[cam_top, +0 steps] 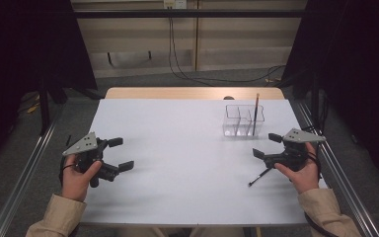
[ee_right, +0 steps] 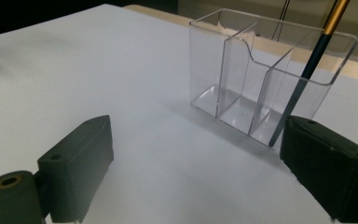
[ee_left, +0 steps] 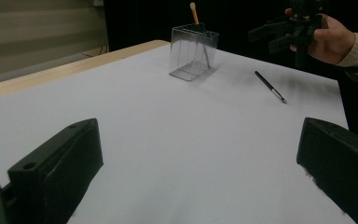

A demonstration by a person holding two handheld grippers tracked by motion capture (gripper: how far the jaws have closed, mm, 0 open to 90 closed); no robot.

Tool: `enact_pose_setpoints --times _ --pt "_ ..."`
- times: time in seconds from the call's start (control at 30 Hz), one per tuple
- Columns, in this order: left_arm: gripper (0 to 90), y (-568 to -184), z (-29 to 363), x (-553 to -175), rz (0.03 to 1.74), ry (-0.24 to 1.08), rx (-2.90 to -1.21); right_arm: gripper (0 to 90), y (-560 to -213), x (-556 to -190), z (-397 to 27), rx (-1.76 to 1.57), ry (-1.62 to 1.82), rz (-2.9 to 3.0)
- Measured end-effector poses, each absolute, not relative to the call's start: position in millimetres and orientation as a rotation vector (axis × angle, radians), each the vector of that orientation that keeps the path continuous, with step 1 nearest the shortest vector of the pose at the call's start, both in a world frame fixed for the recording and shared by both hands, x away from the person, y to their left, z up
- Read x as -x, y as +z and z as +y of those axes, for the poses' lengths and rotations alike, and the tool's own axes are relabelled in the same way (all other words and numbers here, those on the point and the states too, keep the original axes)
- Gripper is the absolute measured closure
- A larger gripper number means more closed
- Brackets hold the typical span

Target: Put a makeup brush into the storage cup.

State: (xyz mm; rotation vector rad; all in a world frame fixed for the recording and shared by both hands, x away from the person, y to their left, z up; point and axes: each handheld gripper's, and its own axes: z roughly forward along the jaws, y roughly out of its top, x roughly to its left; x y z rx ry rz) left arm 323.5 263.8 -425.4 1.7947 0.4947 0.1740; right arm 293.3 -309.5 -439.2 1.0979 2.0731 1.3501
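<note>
1. Since one brush (cam_top: 255, 113) already stands upright in the clear organizer (cam_top: 244, 120), leaning in its end compartment nearest the right side of the table, the work in hand looks like filling that holder with brushes.
2. A second, dark brush (cam_top: 259, 176) lies flat on the white table (cam_top: 177, 163), just below and beside the right gripper (cam_top: 267, 146); in the left gripper view it lies (ee_left: 270, 87) well apart from the organizer (ee_left: 193, 52), between it and the person's right hand (ee_left: 328, 39).
3. The right gripper's jaws are released and spread wide, with nothing between them. It is held level and aimed toward the organizer (ee_right: 261, 79), whose three compartments and standing brush (ee_right: 307, 74) sit just ahead of the jaws (the lying brush is below and behind that line of sight, so the hand would have to drop and turn back to reach it).
4. The left gripper (cam_top: 121, 154) also hangs open and empty near the table's left side, far from both brushes. That placement reads as waiting: it leaves the right side free to work.
5. My judgement: the next step is to pick up the lying brush and stand it in a free compartment.
</note>
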Motion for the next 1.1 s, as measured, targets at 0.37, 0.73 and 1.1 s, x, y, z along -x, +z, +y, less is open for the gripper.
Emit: enact_pose_setpoints --times 0.37,0.73,1.1 --pt "0.1 -425 259 -325 0.487 0.166 -1.797 8.7 -439 -298 -318 -1.111 1.243 2.207" --pt "0.1 -427 262 -322 0.495 0.164 -1.805 8.2 -443 -303 -323 -1.120 1.160 2.302" --pt "0.1 -428 257 -325 0.481 0.153 -1.807 8.2 -438 -306 -326 -1.099 1.093 2.393"
